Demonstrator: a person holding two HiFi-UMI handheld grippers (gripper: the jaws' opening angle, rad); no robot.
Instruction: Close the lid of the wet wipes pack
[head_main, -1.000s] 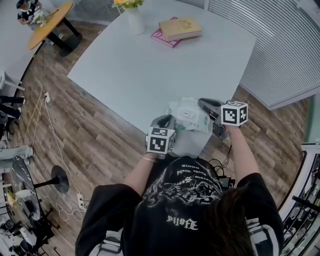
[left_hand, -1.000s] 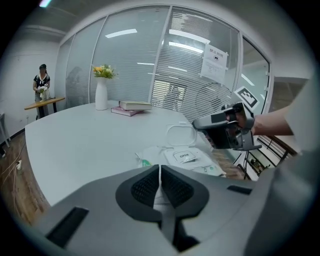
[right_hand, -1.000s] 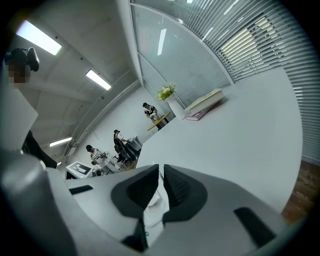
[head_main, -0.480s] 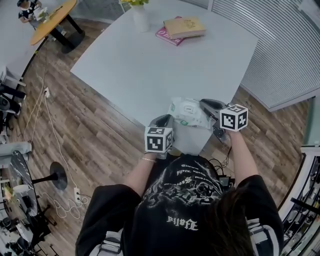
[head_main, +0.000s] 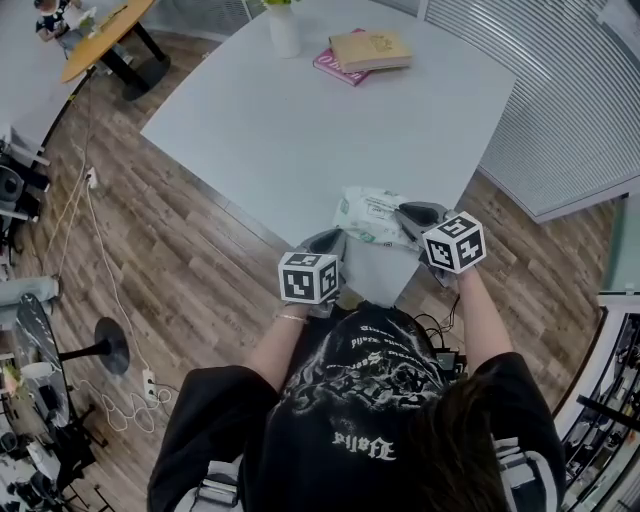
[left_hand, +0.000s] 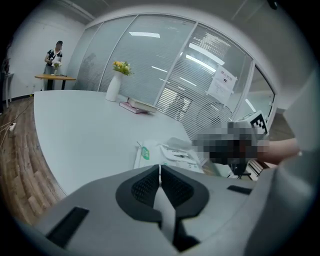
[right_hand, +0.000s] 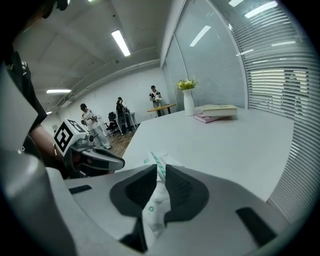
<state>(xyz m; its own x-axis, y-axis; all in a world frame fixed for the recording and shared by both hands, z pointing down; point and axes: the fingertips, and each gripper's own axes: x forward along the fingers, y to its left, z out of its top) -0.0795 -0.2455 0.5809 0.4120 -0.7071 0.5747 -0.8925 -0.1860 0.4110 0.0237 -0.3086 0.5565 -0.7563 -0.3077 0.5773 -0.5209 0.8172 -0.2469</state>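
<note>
The wet wipes pack (head_main: 368, 215), white with green print, lies at the near corner of the white table (head_main: 300, 130). My right gripper (head_main: 412, 220) is shut on the pack's right end. In the right gripper view the crinkled white-and-green wrap (right_hand: 156, 200) sits pinched between the jaws of the right gripper (right_hand: 159, 172). My left gripper (head_main: 328, 243) hovers at the table edge just left of the pack, shut on nothing. From the left gripper (left_hand: 160, 169) the pack (left_hand: 167, 154) lies just ahead, its white lid label facing up; whether the lid is down flat is unclear.
A pink and a tan book (head_main: 362, 52) and a white vase (head_main: 284, 28) stand at the table's far side. A round wooden table (head_main: 105, 35) is at the far left over wood flooring with cables (head_main: 95, 230). Slatted glass walls (head_main: 560, 90) run on the right.
My right gripper has drawn in a little toward the left with the pack's end in it, and the pack has shifted slightly left. The left gripper has stayed shut beside it.
</note>
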